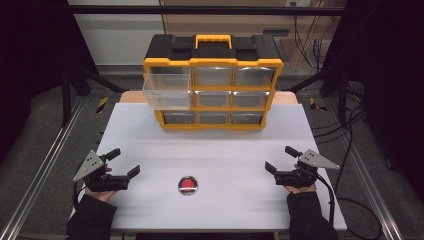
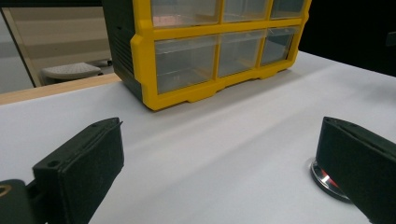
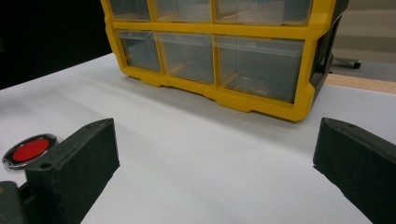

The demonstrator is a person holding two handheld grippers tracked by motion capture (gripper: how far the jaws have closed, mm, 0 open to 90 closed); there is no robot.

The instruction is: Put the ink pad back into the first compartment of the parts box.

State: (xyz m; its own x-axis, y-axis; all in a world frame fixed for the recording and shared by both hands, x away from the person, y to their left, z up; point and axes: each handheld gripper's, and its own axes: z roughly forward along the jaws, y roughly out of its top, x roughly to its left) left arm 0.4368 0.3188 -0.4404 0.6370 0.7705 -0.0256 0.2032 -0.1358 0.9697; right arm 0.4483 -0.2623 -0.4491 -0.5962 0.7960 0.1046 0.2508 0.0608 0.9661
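Near edge of the table [image 1: 150, 215] first: both forearms come in low, a gripper in each hand, and neither has anything in it. Left gripper [image 1: 123, 163] sits at the near left, jaws spread wide with bare white tabletop between them. Right gripper [image 1: 281, 158] mirrors it at the near right, jaws just as wide, nothing between the pads [image 3: 74, 158].

Between the two, a little nearer the left one, lies the disc [image 1: 188, 185]: small, round, red centre in a shiny rim, flat on the table, apart from both tools. In the left gripper view the disc [image 2: 327, 182] peeks out from behind the right-hand jaw; in the right gripper view it [image 3: 29, 150] sits just past the left-hand jaw. So both tools angle inward, flanking it.

Farther back stands the cabinet [image 1: 212, 90], yellow frame, black top with a yellow handle, three rows of clear drawers. Its top left drawer [image 1: 167, 90] is pulled out toward us and looks empty; the rest are shut.

My read: this is the start, hands parked, nothing picked up yet, and the open drawer looks like the goal. Next move calls for one gripper, probably the left as the closer, to swing in over the disc, come down with jaws straddling the rim, and close. It's thin and flat, so the pads must get low to the table or it may slip out
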